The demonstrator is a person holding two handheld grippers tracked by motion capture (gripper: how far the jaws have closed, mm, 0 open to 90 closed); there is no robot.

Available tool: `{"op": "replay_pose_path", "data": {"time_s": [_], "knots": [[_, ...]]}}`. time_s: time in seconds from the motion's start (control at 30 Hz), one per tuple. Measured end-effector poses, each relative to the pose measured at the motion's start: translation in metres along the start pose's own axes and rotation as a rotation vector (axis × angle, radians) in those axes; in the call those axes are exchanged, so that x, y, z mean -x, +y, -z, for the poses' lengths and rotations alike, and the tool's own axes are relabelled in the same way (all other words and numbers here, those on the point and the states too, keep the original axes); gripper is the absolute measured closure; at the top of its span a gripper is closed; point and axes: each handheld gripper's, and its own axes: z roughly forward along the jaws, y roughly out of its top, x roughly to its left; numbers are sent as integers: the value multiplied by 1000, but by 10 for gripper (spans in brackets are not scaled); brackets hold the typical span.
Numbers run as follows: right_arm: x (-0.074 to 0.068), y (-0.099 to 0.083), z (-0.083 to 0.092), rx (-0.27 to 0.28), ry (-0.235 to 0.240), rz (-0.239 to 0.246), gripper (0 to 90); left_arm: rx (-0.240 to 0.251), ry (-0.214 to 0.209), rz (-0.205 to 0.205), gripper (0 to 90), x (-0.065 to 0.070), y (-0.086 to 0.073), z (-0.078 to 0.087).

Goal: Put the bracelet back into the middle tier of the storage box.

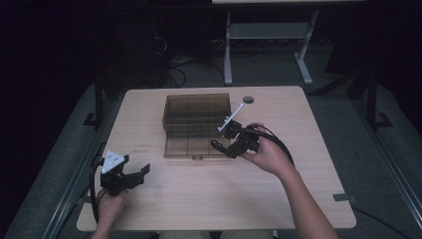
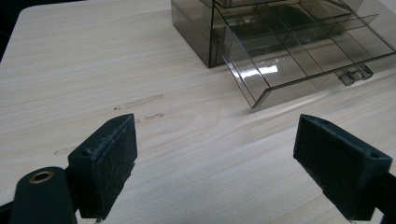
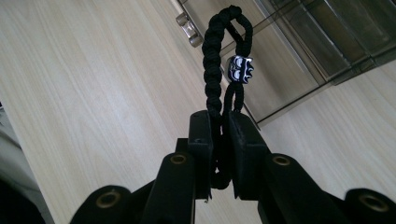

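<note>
A smoky clear organiser box [image 1: 196,107] stands at the middle of the table, and its divided drawer [image 1: 191,145] is pulled out toward me. In the right gripper view my right gripper [image 3: 223,128] is shut on a black braided cord loop [image 3: 215,56] that carries a silver bead [image 3: 240,69]. The loop sticks out past the pads, over the drawer's front edge [image 3: 289,70]. From above, the right gripper [image 1: 221,147] sits at the drawer's right front corner. My left gripper [image 1: 139,175] rests at the table's front left, open and holding nothing [image 2: 215,154].
The drawer [image 2: 289,60] has several compartments and a small clear handle [image 3: 187,25]. A round grommet hole [image 1: 248,99] lies at the table's back right. Bare wood [image 1: 224,199] stretches along the front. A desk frame [image 1: 268,35] stands beyond on the floor.
</note>
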Motion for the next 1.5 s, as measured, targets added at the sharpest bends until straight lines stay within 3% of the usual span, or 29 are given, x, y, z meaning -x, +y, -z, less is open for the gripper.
{"op": "replay_pose_path", "data": {"time_s": [0.53,0.97,1.5], "knots": [[9,20,-12,-16,17,-13,797,2,-2,1,131,0,0,0],[21,27,-35,-98,22,-54,797,-4,-10,0,131,0,0,-1],[31,29,-48,-170,17,-100,796,-3,-11,1,131,0,0,-1]]}}
